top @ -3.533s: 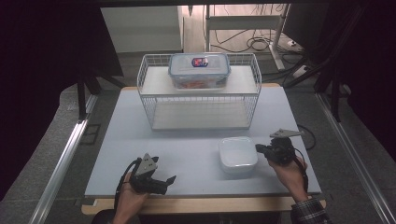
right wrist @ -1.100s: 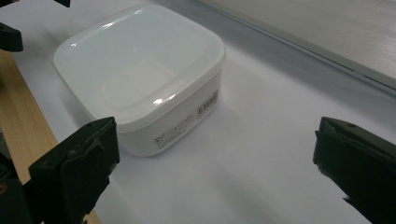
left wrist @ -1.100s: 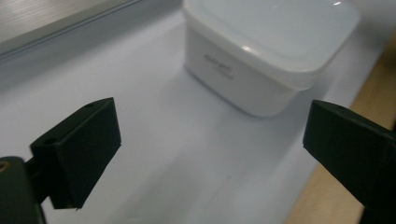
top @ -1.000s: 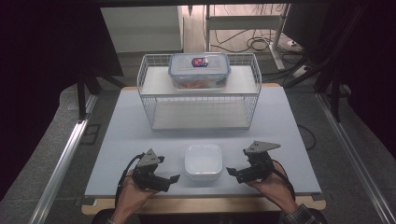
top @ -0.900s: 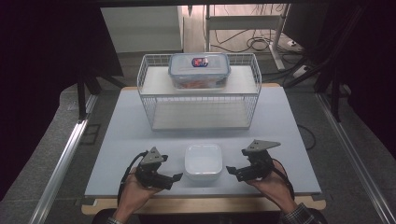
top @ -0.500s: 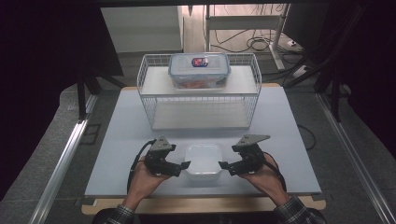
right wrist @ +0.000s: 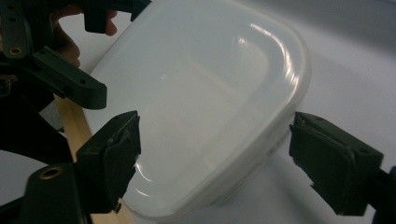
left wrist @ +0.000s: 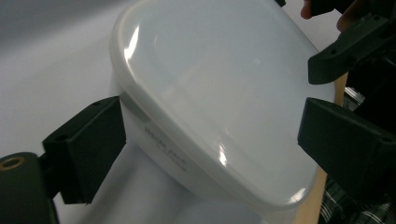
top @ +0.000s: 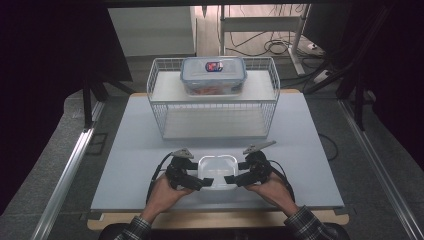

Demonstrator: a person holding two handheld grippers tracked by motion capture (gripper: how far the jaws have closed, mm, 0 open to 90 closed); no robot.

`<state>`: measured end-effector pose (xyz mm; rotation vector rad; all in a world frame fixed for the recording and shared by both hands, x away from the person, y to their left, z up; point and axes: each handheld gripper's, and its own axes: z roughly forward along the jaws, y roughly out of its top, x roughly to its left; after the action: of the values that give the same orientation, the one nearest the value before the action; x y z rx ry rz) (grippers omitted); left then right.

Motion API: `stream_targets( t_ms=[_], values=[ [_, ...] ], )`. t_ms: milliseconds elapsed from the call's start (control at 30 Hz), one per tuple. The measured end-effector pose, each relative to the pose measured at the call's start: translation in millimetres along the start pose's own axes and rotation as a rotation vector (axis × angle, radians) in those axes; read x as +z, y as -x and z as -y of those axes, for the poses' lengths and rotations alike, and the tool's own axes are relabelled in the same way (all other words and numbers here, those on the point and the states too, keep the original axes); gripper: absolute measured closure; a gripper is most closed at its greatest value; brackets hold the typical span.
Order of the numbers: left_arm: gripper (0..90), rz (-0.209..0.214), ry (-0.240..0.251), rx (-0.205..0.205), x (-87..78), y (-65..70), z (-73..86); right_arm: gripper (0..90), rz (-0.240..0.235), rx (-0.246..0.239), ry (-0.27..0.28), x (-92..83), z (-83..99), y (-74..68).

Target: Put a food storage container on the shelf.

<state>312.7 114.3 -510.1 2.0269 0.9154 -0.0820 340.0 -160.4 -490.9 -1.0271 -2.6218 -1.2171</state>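
From the high view, a white, rounded-square translucent plastic container (top: 217, 171) sits near the front edge of the pale grey table (top: 140, 150), flanked by the left gripper (top: 204, 182) and right gripper (top: 231, 179). In the left gripper view, its jaws stand spread around the container's side; one pad (left wrist: 88, 140) touches the wall. In the right gripper view, the jaws, just closing, straddle the container; whether the near pad (right wrist: 116, 149) presses it I cannot tell.

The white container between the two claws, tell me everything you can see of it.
The white container is a rounded-rectangular box of translucent, glossy, plastic-looking material, with faint lettering on one side wall. It rests on the pale table near the front edge. The left claw and right claw straddle its opposite ends, jaws apart.
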Motion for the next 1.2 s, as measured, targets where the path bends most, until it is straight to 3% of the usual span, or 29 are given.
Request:
stream_targets(
  t_ms=[33, 100, 167, 233, 267, 333, 433, 767, 967, 1067, 1200],
  values=[
    [13.1, 0.000, 0.000, 0.000, 0.0, 0.0, 0.0, 20.5, 0.000, 0.000, 0.000, 0.0, 0.0, 0.0],
    [22.3, 0.000, -0.001, -0.020, -9.2, 3.7, 4.7, 32.0, 0.023, 0.012, -0.002, -8.1, 1.7, -4.5],
    [31.0, -0.015, 0.016, -0.001, -15.2, 6.5, 6.4, 39.6, 0.024, 0.041, 0.001, -13.0, 3.2, -6.2],
    [41.4, -0.058, 0.027, 0.012, -21.2, 11.4, 6.5, 48.7, 0.027, 0.091, -0.005, -16.9, 4.4, -7.6],
    [45.6, -0.058, 0.027, 0.012, -21.2, 11.4, 6.5, 48.7, 0.027, 0.091, -0.005, -16.9, 4.4, -7.6],
    [50.3, -0.066, 0.033, -0.006, -24.5, 13.3, 7.3, 59.6, 0.047, 0.100, 0.005, -24.5, 4.8, -9.3],
    [58.2, -0.044, 0.054, -0.053, -28.2, 10.4, 9.6, 63.4, 0.045, 0.127, 0.019, -26.3, 6.0, -9.8],
    [74.8, -0.051, 0.112, -0.066, -33.7, 13.0, 11.8, 77.0, 0.065, 0.145, 0.089, -34.2, 7.7, -7.5],
    [79.3, -0.059, 0.126, -0.092, -33.1, 10.9, 12.7, 78.1, 0.099, 0.103, 0.117, -34.9, 10.2, -11.3],
    [79.6, -0.077, 0.124, -0.084, -33.4, 11.0, 11.9, 78.3, 0.120, 0.072, 0.127, -35.0, 9.1, -15.1],
    [79.6, -0.077, 0.154, -0.079, -40.0, 11.3, 8.1, 78.7, 0.111, 0.057, 0.162, -38.6, 6.7, -16.9]
  ],
)
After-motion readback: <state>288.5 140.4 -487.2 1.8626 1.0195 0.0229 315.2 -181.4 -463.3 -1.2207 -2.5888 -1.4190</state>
